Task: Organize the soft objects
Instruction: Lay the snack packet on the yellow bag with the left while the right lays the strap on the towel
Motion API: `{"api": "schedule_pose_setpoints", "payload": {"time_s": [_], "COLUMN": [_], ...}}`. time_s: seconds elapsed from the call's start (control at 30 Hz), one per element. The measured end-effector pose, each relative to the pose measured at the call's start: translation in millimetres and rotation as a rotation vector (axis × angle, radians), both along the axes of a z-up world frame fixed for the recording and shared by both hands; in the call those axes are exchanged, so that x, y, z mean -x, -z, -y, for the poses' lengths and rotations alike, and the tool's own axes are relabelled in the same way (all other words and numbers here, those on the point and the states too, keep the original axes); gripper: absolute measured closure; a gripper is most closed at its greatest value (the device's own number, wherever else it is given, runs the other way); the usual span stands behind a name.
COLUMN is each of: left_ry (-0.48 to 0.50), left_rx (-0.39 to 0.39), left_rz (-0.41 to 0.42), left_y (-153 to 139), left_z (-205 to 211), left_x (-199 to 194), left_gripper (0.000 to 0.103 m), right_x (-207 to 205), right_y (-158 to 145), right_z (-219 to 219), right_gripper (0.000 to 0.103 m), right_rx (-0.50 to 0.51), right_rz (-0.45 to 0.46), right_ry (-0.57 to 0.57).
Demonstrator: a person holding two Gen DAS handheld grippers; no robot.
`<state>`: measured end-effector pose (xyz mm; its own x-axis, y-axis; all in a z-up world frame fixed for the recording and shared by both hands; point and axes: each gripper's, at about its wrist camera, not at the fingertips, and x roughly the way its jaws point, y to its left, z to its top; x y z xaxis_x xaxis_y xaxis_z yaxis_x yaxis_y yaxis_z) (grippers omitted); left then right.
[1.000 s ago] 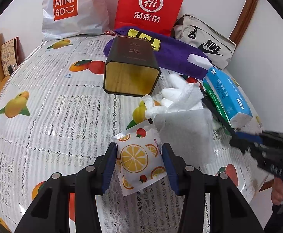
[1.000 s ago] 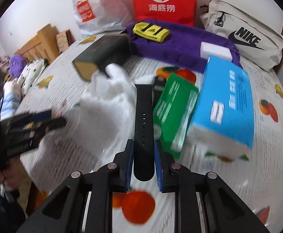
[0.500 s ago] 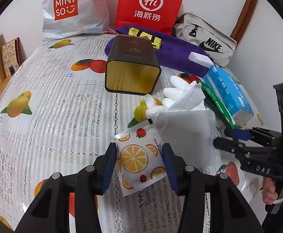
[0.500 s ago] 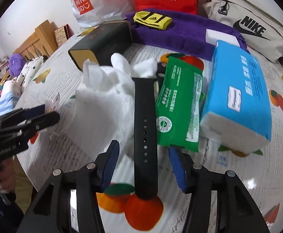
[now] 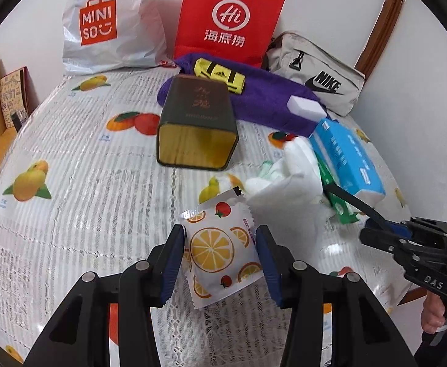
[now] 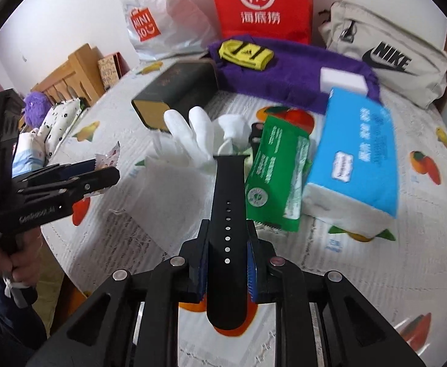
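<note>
Right wrist view: right gripper [image 6: 226,260] jaws clamped on black watch strap [image 6: 227,214], raised above desk [image 6: 361,275]. Left gripper [image 5: 220,258] jaws half-open, gripping orange-print sachet [image 5: 220,244].

A white sachet [image 5: 220,247] printed with orange slices and small red fruits is seen at the lower centre of the left wrist view; a white lace-patterned tablecloth [image 5: 79,189] dotted with orange and yellow fruit is spread beneath; a dark green tin [image 5: 197,122] with a gold end is shown above; a purple towel [image 5: 269,104] carries a yellow, black-striped roll [image 5: 219,75]; a black strap [image 6: 228,223], a green packet [image 6: 277,177] and a blue tissue pack [image 6: 358,150] are shown in the right wrist view; the pads [image 6: 249,270] are blue.
</note>
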<state>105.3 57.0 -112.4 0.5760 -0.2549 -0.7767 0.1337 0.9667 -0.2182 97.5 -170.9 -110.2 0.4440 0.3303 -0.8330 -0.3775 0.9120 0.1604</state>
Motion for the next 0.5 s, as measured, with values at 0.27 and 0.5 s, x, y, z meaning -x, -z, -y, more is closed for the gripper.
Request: {"api": "schedule_pose_setpoints", "payload": {"time_s": [0.27, 0.5], "left_ry": [0.000, 0.007], "left_rx": [0.015, 0.018], "left_rz": [0.022, 0.045], "left_y": [-24, -49], "left_z": [2, 7], "left_x": [-6, -20], "left_gripper": [0.058, 0.058], "right_x": [9, 0], "right_y": [-31, -53], "right_z": [23, 39], "right_gripper": [0.083, 0.083], "right_rx": [-0.030, -0.034], "right_rz": [0.052, 0.096], "right_ry": [0.029, 0.056]}}
